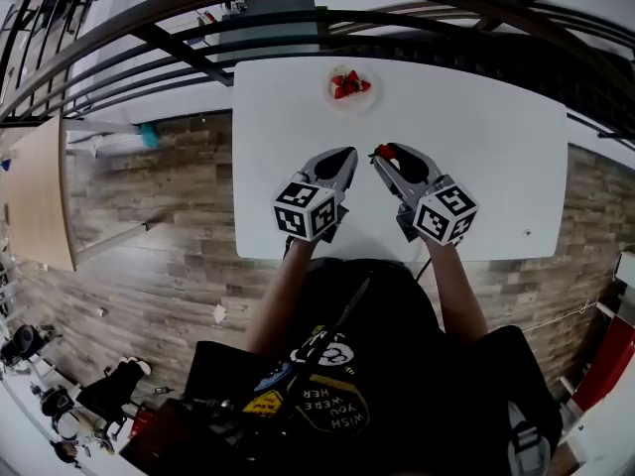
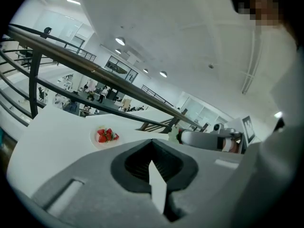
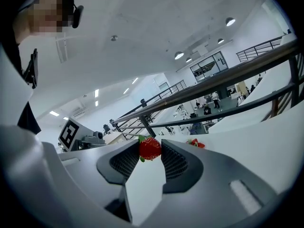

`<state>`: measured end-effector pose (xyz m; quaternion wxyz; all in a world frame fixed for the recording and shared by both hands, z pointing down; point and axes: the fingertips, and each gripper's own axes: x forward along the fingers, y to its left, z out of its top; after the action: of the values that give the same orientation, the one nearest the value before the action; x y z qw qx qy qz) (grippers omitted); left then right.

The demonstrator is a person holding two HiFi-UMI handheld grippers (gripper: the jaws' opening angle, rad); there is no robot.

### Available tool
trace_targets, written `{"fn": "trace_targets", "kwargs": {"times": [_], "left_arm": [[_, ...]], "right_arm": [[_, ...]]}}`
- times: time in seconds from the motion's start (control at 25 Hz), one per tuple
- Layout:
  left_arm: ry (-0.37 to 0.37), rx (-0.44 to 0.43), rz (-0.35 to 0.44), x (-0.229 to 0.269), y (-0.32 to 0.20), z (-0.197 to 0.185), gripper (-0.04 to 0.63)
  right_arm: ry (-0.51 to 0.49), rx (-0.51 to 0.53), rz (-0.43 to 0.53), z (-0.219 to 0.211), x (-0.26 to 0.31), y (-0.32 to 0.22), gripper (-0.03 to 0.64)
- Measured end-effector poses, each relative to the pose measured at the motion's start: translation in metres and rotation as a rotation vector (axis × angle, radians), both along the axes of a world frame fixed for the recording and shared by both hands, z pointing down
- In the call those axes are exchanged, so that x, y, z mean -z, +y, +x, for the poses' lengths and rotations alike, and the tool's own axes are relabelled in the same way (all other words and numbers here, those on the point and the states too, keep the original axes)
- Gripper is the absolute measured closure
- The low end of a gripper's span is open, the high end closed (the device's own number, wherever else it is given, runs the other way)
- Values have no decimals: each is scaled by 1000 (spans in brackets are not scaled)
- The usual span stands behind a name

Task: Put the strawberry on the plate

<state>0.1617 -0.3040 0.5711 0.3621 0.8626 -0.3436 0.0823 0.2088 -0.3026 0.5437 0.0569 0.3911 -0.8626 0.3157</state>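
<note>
Gripping strawberry [image 3: 150,147] at right gripper [image 3: 150,151] tips, over near middle of table [image 1: 496,167]. With left gripper [image 2: 152,142] closed, empty. Carry to far plate [image 1: 334,98]; hold squeeze gentle, lower close, then release.

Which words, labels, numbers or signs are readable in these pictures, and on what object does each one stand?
"WISH YOU WERE HER": printed on the person's black shirt, upside down in the head view; any further letters are not visible.
Yellow patch on the same shirt: too small to read.
Marker cubes: black and white square patterns only, no letters.
</note>
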Motion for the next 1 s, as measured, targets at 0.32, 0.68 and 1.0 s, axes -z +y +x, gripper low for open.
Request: {"fn": "trace_targets", "kwargs": {"times": [0.32,0.68,1.0], "left_arm": [[-42,-2,-10,-16,-17,-11,595],[-72,8,-32,-52,-42,-18,595],[-84,25,-48,-69,-65,-22,595]], "right_arm": [[35,-9,-15,-9,-17,-20,471],[86,-18,-45,-3,-52,-41,471],[127,-29,-58,-3,-76,-64,471]]}}
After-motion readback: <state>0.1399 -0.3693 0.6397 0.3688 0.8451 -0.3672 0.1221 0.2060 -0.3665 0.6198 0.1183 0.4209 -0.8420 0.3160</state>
